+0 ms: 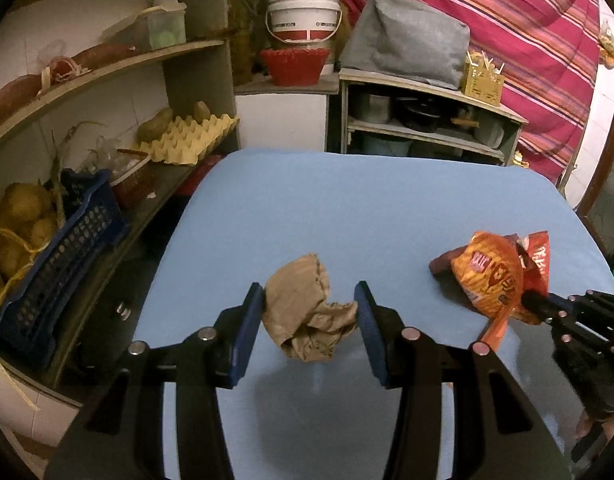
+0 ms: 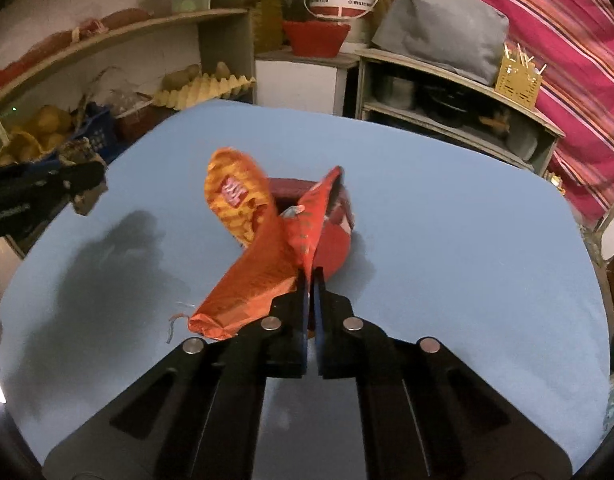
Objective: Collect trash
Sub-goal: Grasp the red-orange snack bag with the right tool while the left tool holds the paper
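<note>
With my left gripper [image 1: 311, 312] clamping the crumpled brown paper wad [image 1: 307, 312] and my right gripper [image 2: 311, 280] pinched on the orange crinkly snack wrapper [image 2: 247, 256], I lift slowly so neither slips.

Crumpled matt brown paper [image 1: 311, 316]; glossy orange foil wrappers [image 2: 263, 248] (creased); smooth matt blue tabletop [image 1: 347, 208]; far plastic bucket [image 1: 305, 16].

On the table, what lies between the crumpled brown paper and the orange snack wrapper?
Nothing: only bare blue table separates the crumpled brown paper from the orange snack wrapper, seen in the left wrist view.
</note>
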`<state>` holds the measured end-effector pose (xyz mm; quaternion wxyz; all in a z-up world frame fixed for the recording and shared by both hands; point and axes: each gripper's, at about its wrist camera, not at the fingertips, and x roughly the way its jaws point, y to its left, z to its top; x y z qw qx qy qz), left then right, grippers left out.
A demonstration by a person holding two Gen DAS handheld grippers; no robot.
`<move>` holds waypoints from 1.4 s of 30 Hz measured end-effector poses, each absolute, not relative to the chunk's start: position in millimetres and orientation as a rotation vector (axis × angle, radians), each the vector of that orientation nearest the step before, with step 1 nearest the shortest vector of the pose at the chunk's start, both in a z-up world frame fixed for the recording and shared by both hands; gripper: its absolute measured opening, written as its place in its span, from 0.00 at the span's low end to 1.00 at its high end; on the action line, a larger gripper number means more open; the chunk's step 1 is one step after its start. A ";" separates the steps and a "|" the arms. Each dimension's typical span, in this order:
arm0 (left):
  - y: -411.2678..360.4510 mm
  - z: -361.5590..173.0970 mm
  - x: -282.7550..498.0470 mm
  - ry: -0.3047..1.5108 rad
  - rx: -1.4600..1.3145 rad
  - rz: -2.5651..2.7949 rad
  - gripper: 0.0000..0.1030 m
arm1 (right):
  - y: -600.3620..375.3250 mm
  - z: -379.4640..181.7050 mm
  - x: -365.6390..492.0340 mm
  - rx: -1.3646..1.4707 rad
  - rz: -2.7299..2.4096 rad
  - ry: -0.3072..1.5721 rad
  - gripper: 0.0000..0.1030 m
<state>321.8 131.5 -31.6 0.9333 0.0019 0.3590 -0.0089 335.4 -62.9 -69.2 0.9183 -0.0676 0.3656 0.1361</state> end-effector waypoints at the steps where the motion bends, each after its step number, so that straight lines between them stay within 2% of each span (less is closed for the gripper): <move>1: 129.7 -30.4 321.6 0.733 0.002 -0.021 0.45 | -66.8 -66.4 333.0 -0.130 0.278 0.746 0.03; 27: 43.9 4.3 253.3 0.605 0.019 -0.032 0.45 | -197.6 0.1 243.7 -0.024 0.151 0.579 0.02; 42: -50.7 34.3 219.0 0.569 0.066 -0.099 0.46 | -285.0 10.0 193.3 0.063 0.104 0.568 0.03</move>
